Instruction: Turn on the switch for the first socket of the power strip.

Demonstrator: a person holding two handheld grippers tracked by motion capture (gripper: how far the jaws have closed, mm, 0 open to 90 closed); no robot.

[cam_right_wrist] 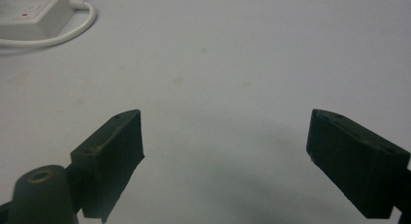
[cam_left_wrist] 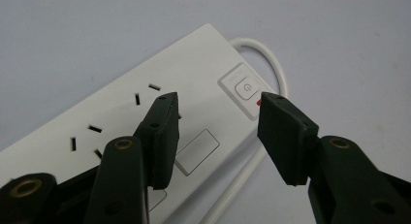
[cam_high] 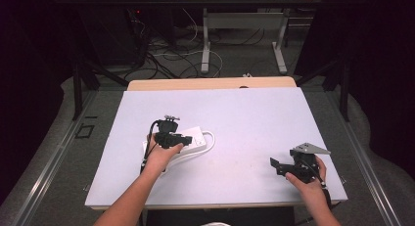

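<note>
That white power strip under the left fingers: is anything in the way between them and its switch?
Nothing visible. The left gripper hovers open right over the power strip, its fingers apart, with the power button bare just beyond them.

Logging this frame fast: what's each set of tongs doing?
Left tongs: open, over the power strip, gripping nothing.
Right tongs: open, empty.

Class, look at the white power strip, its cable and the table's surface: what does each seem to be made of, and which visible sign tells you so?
Power strip: probably hard moulded plastic, smooth matt white, crisp slots. Cable: likely flexible rubbery plastic sheath, it bends in a loop. Table surface: pale matt sheet, material unclear.
</note>
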